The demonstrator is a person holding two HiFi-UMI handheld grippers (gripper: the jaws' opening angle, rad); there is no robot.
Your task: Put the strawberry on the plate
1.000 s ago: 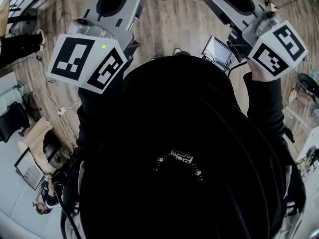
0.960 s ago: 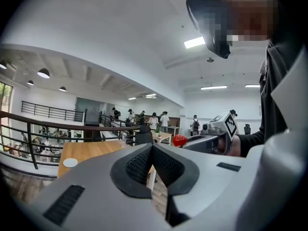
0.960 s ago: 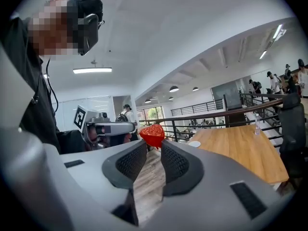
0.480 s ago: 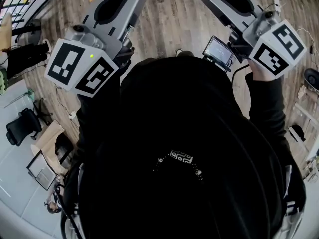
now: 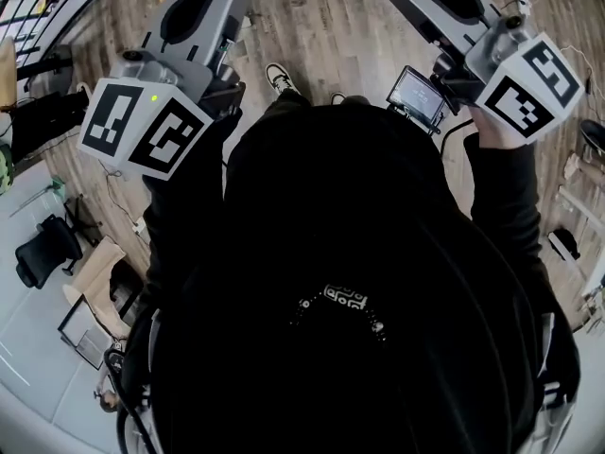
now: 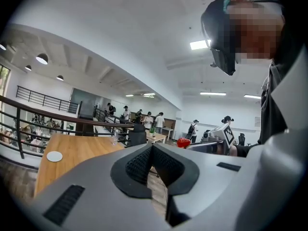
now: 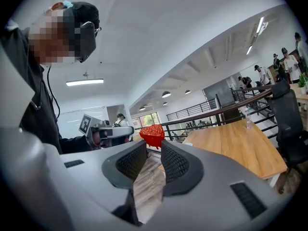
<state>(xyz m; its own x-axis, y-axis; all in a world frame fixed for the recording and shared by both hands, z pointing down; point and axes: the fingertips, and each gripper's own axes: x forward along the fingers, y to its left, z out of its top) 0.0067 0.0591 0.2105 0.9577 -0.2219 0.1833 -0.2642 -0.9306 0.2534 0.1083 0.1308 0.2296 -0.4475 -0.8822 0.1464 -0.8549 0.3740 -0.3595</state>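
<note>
The right gripper [image 7: 154, 147] pinches the strawberry [image 7: 152, 134] at its jaw tips, level and ready to carry. The left gripper [image 6: 152, 149] is closed, empty and unneeded. A white disc [image 6: 54, 156], likely the plate, lies near the left edge of the tabletop [image 6: 86, 150].

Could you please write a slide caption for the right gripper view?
The right hand-held gripper pinches a red strawberry at its jaw tips, with a wooden table beyond.

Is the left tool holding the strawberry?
No, the left tool is closed on nothing; the strawberry sits pinched at the tips of the right tool.
</note>
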